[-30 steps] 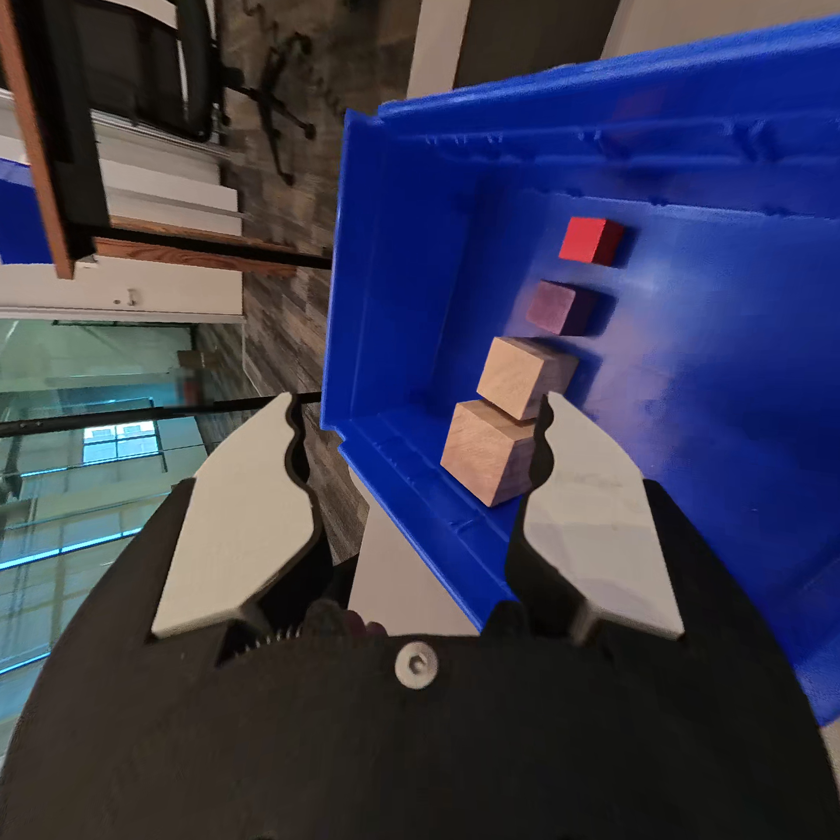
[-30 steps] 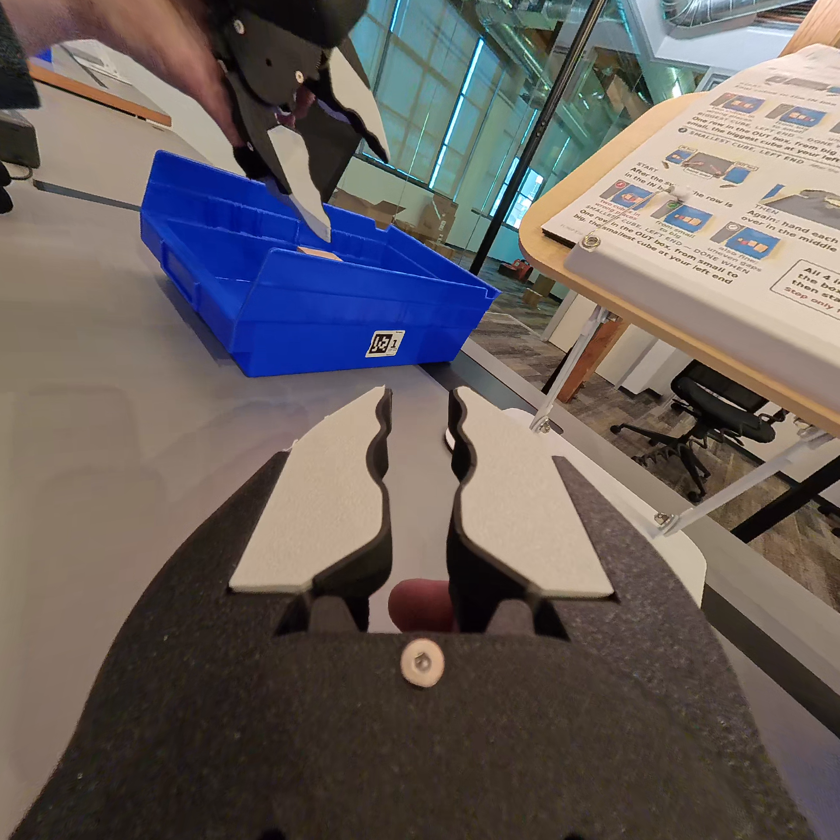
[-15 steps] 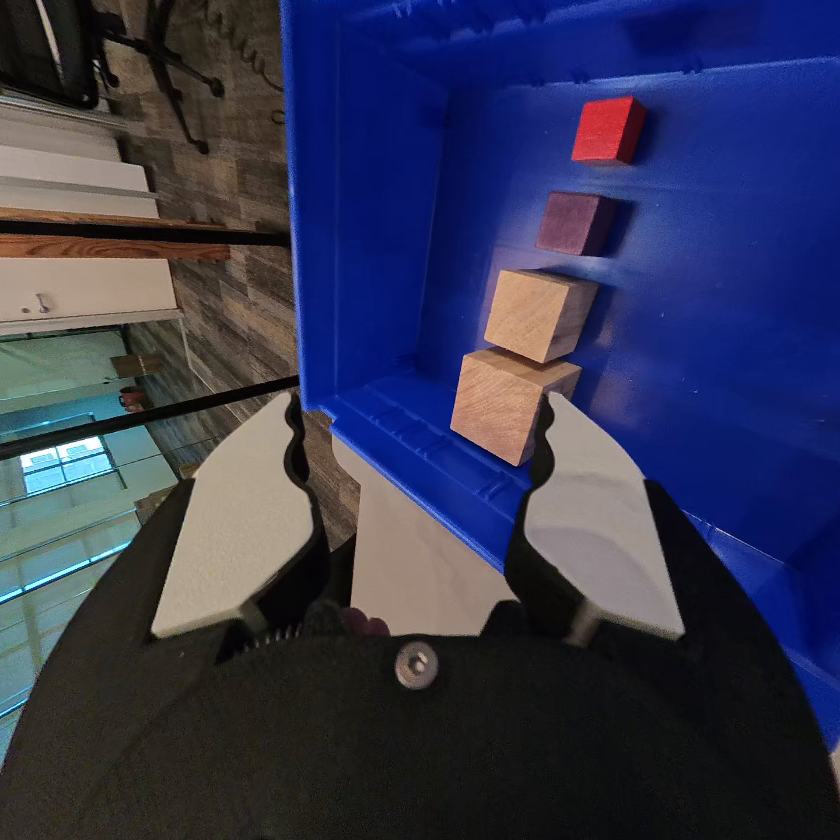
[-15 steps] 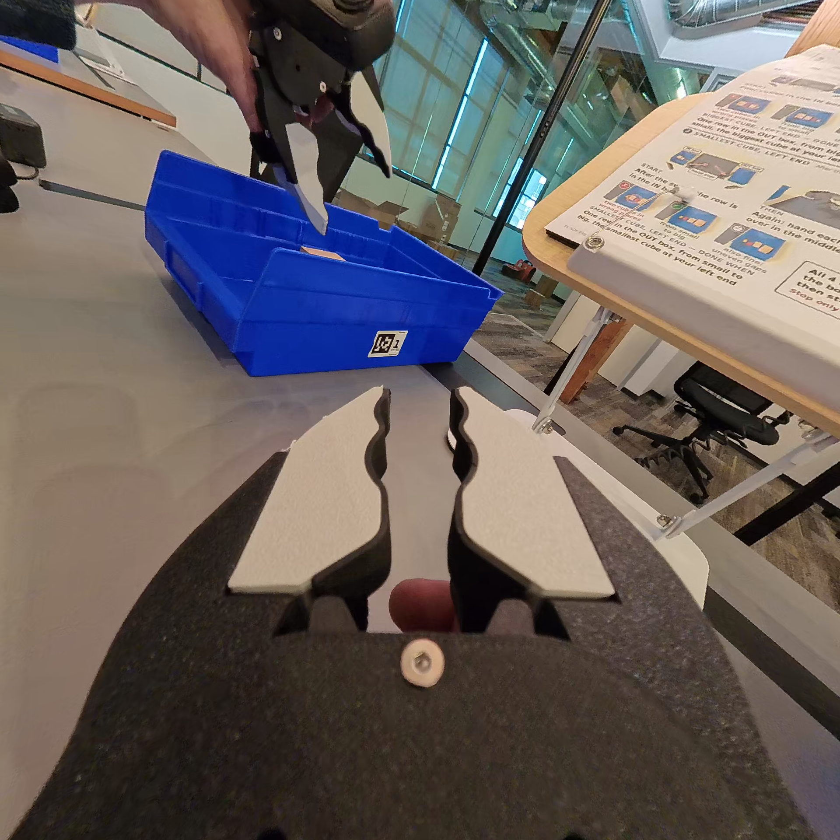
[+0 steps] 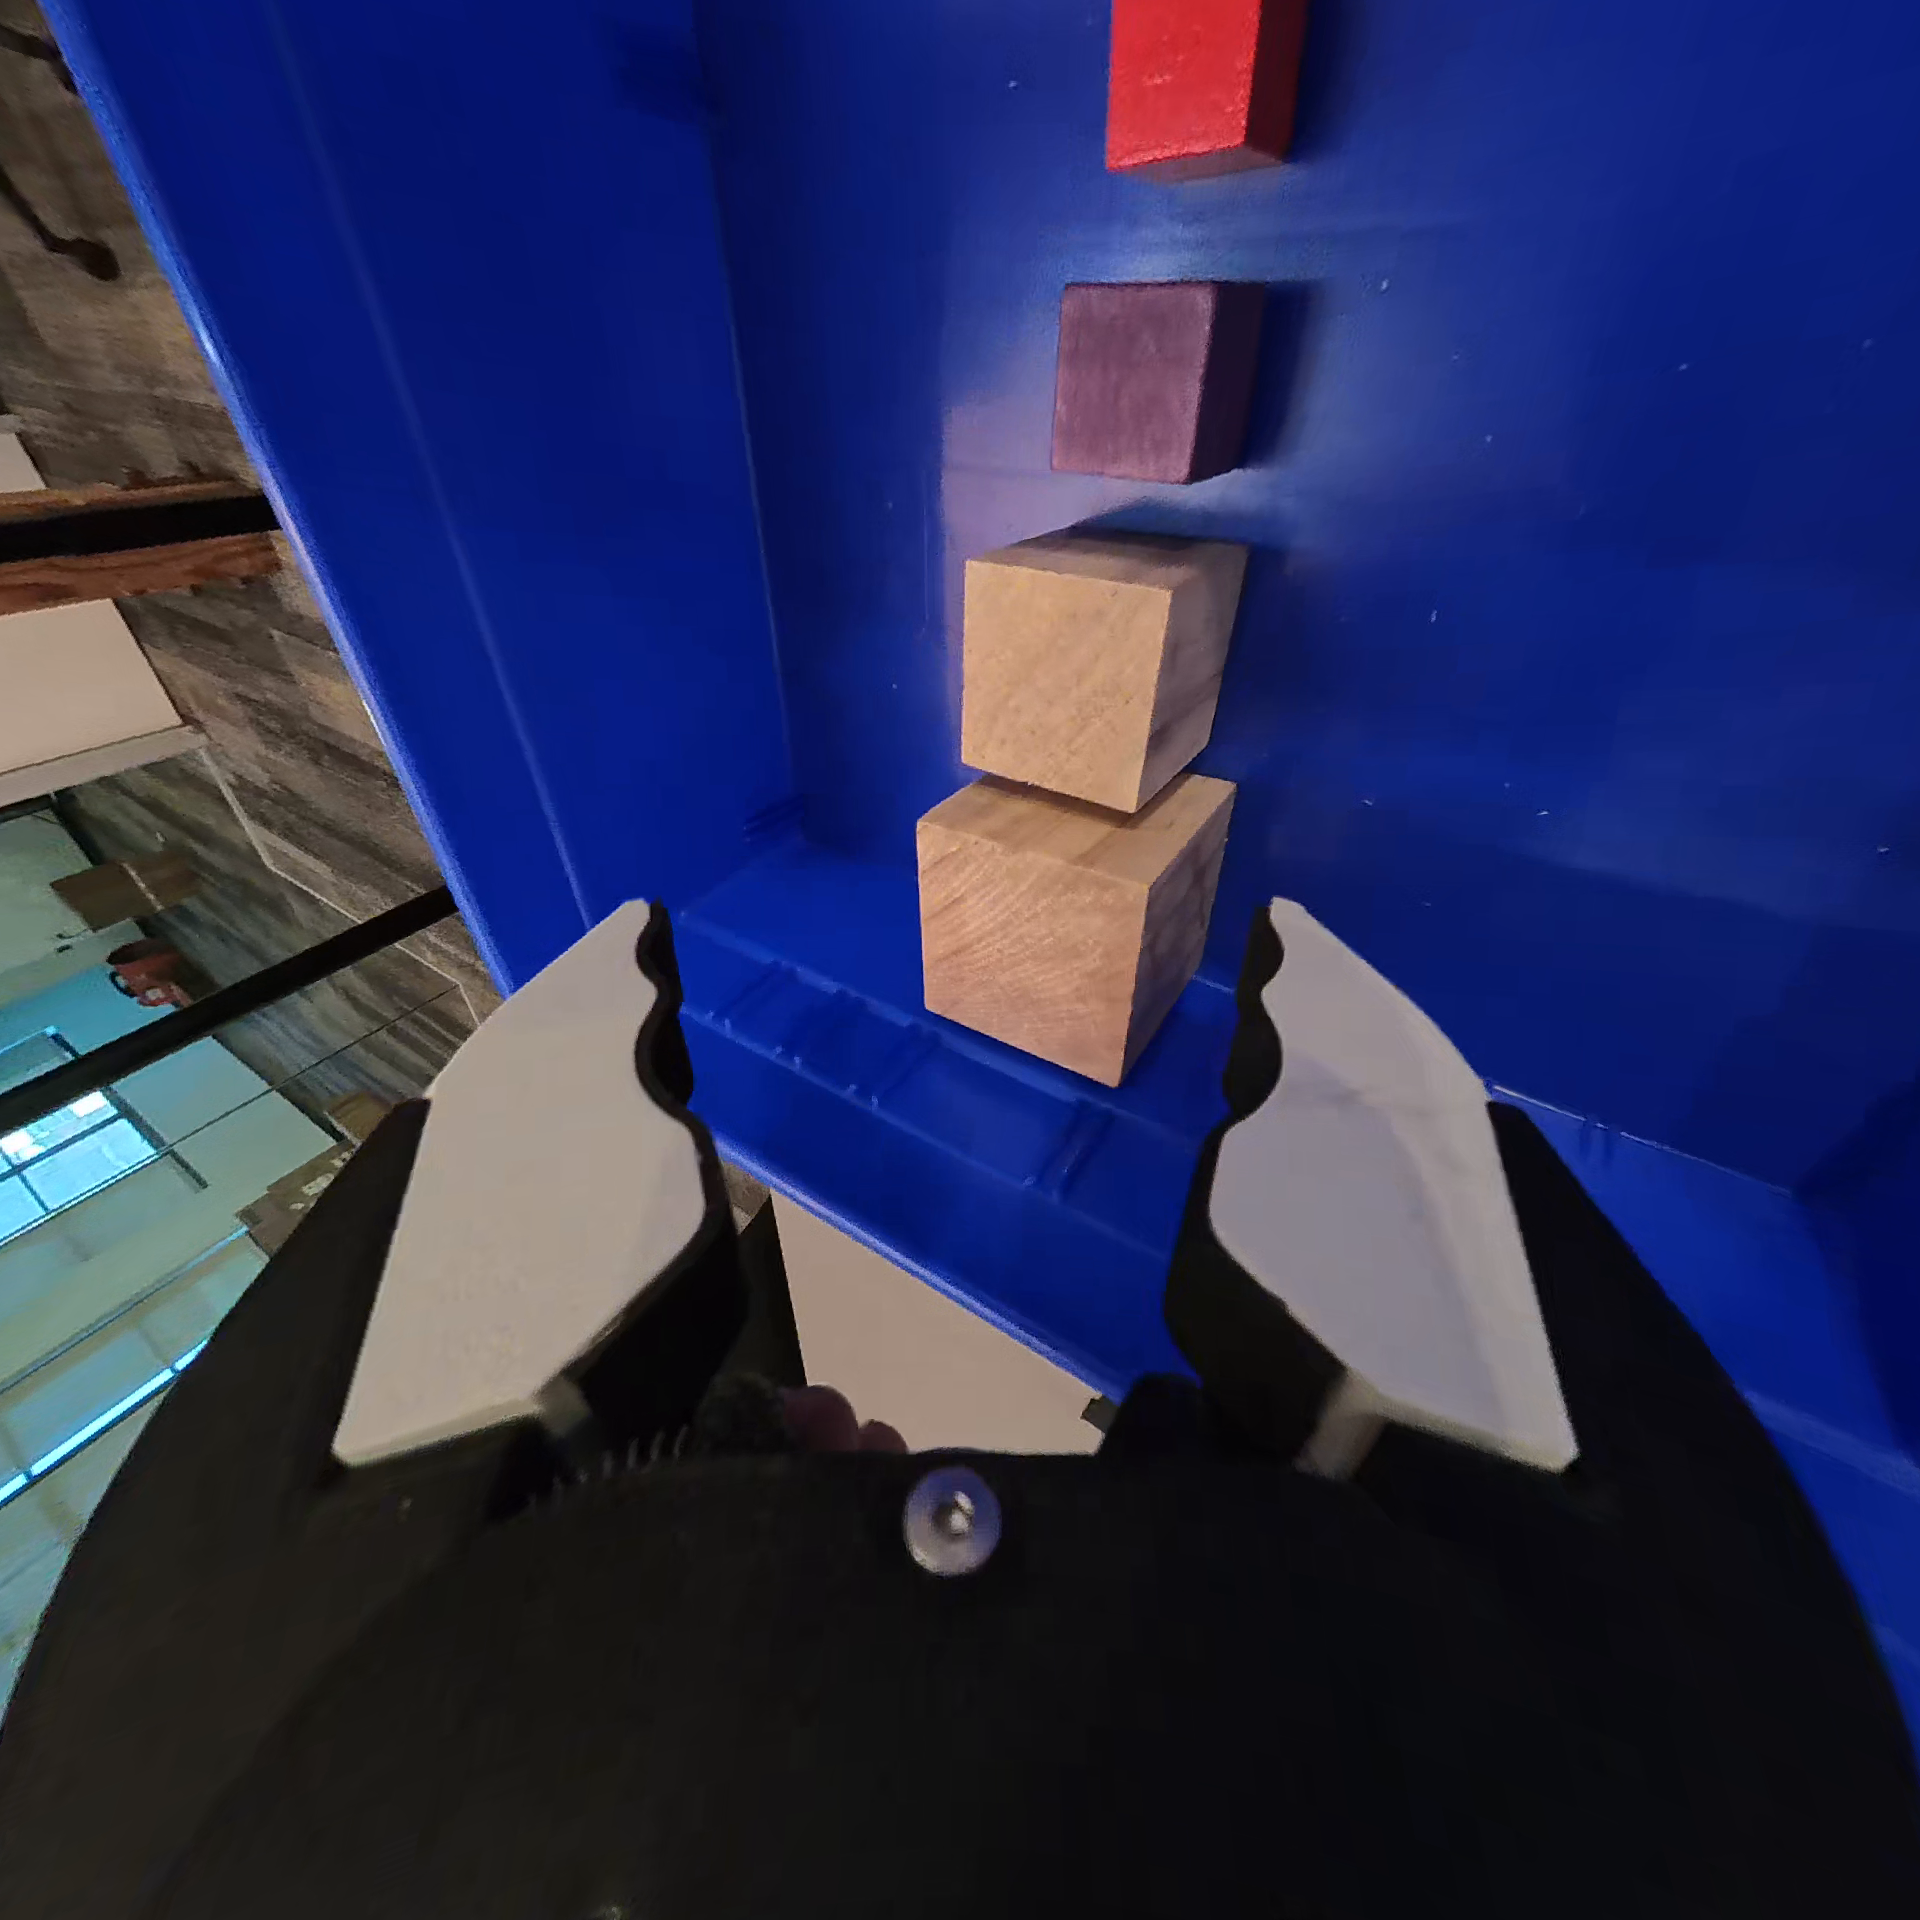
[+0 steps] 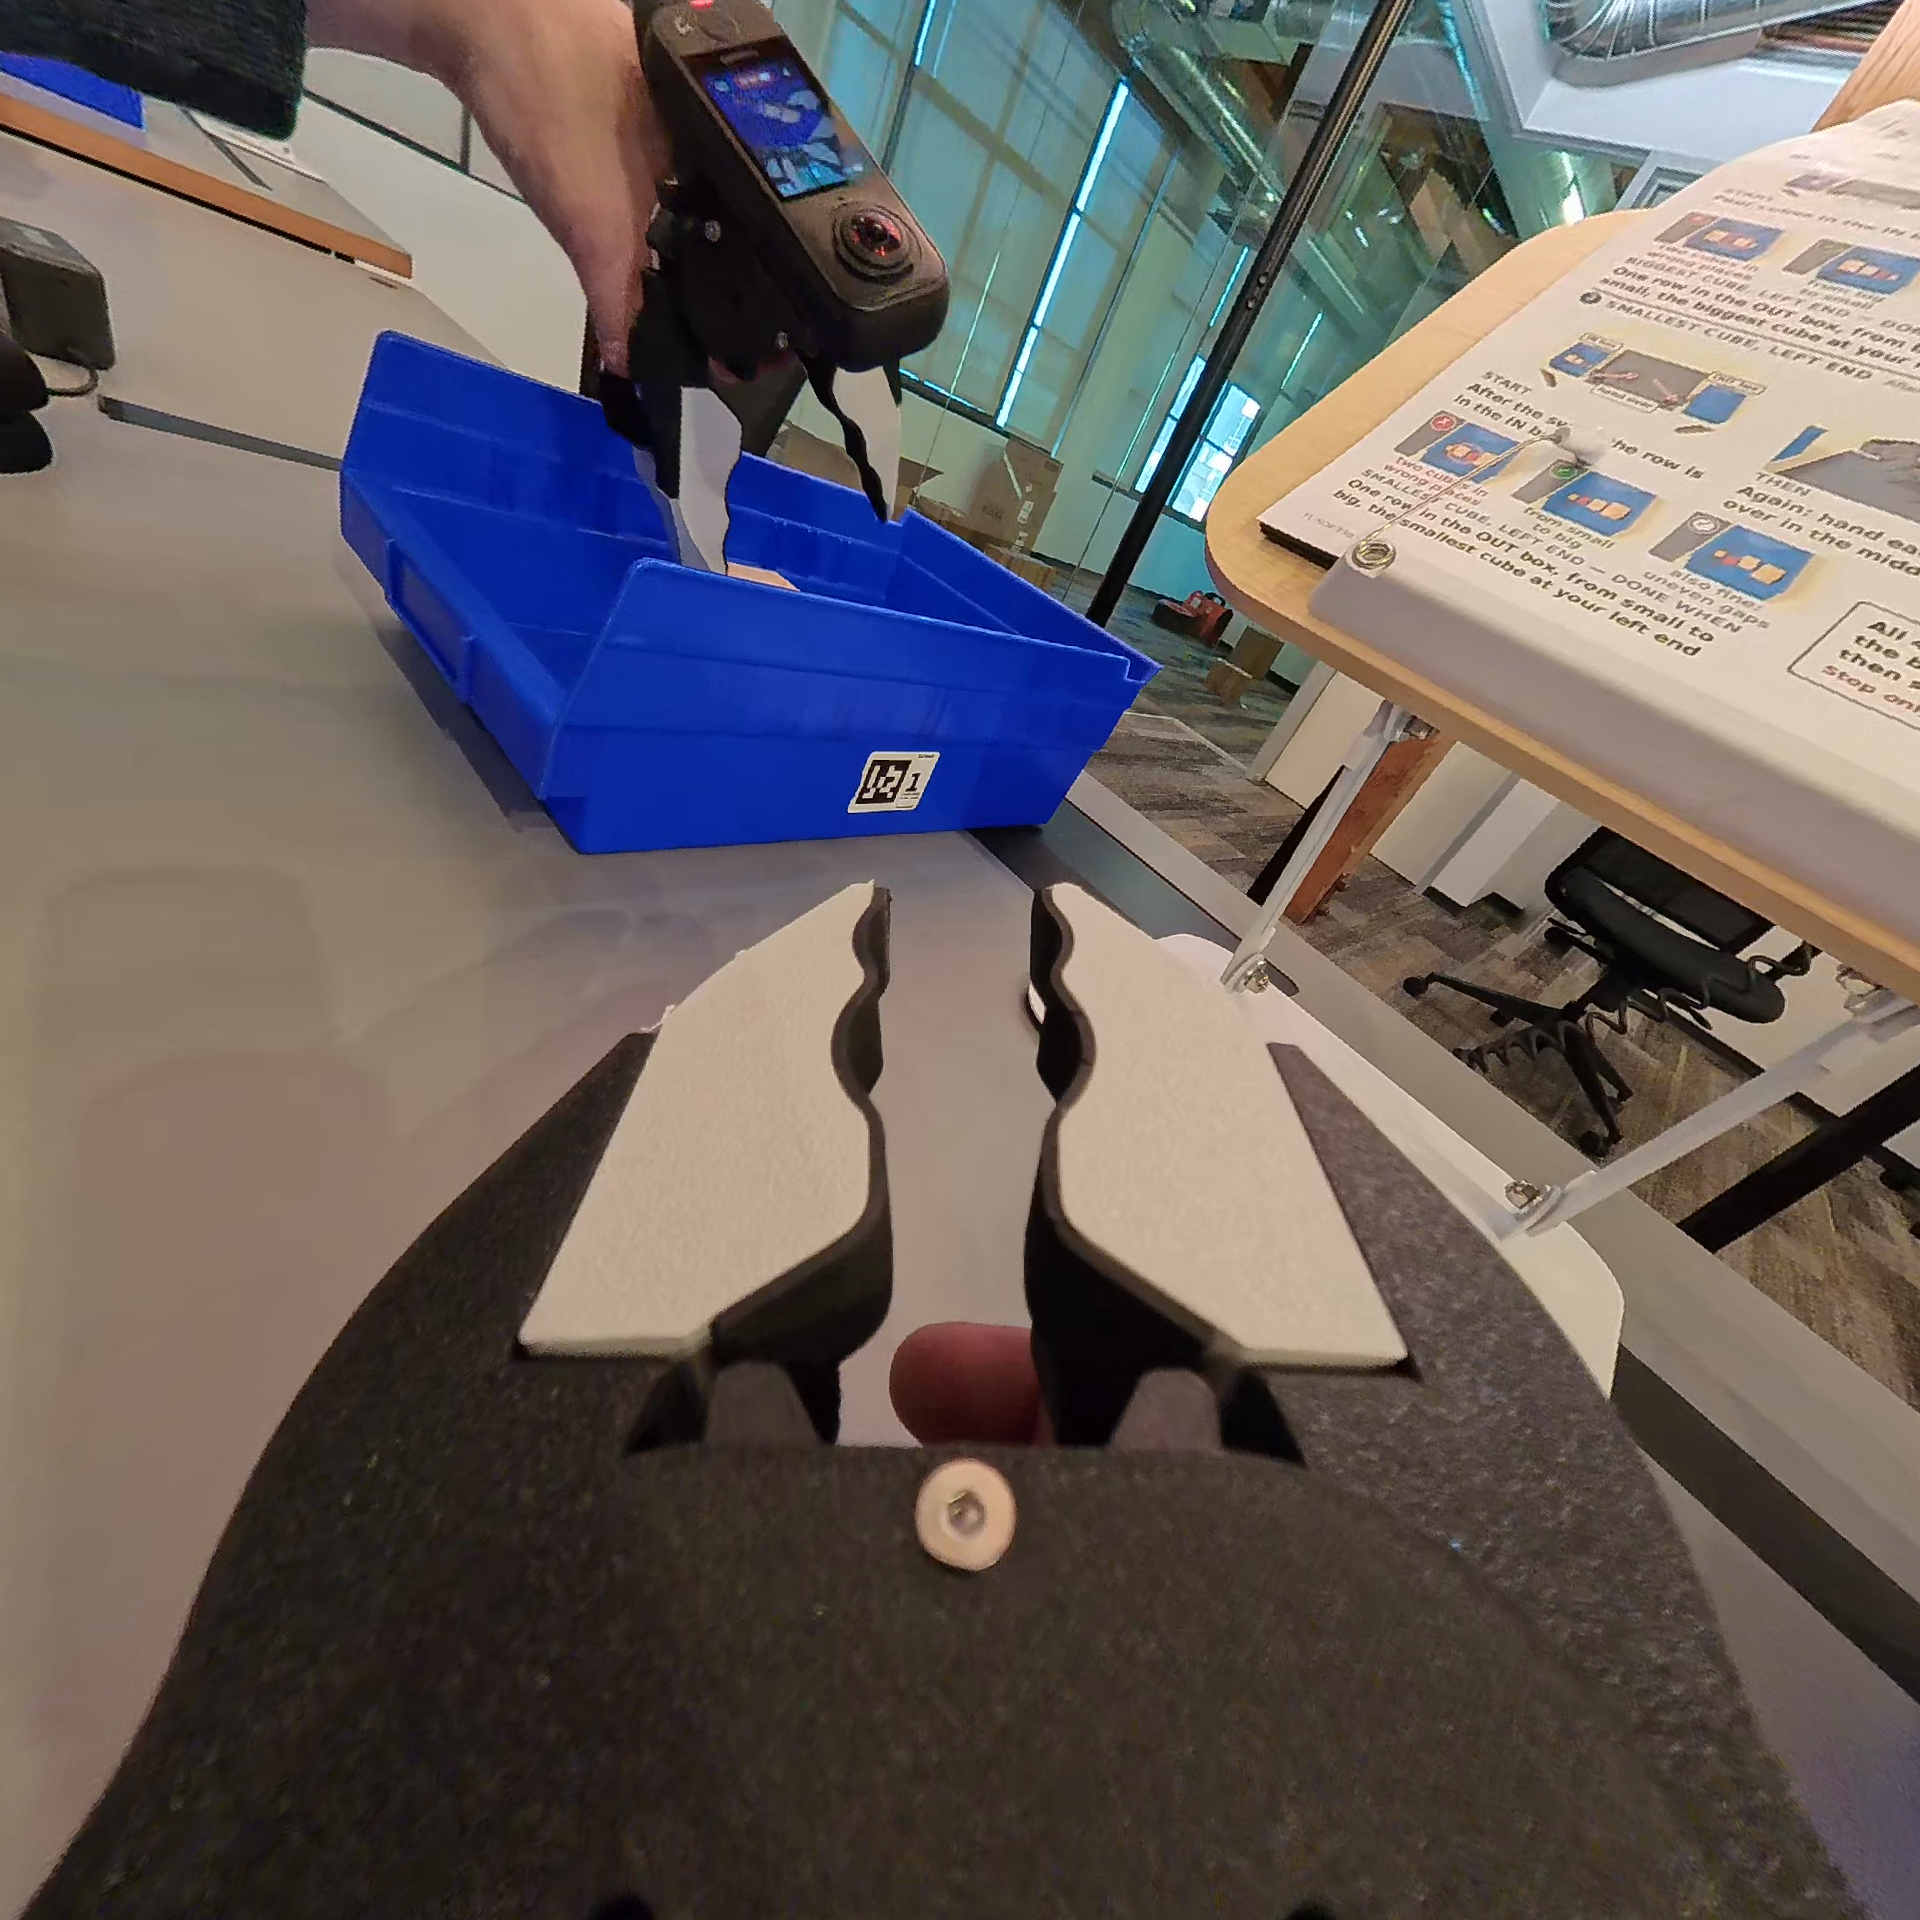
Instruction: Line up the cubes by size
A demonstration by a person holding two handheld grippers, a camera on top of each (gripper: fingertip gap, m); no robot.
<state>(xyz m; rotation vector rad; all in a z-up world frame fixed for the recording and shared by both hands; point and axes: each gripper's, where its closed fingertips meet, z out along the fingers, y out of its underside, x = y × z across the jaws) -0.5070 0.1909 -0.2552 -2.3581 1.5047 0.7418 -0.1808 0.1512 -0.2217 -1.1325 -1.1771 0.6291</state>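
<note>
Facing the largest wooden cube (image 5: 1070,925) — left hand-held gripper (image 5: 956,935) wide, bare; right hand-held gripper (image 6: 956,925) narrowly parted, bare.

Grey table (image 6: 260,935); glass walls (image 6: 1039,260); office chair (image 6: 1621,966); patterned carpet (image 6: 1195,769)

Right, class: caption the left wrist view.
Open gripper over blue bin holding four cubes in a row.

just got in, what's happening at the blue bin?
A person works two handheld grippers. The left gripper, jaws wide open and holding nothing, hovers at the largest plain wooden cube in the blue plastic bin. Beyond it sit a smaller wooden cube, a purple cube and a red cube. The right gripper waits over the grey table, empty.
</note>
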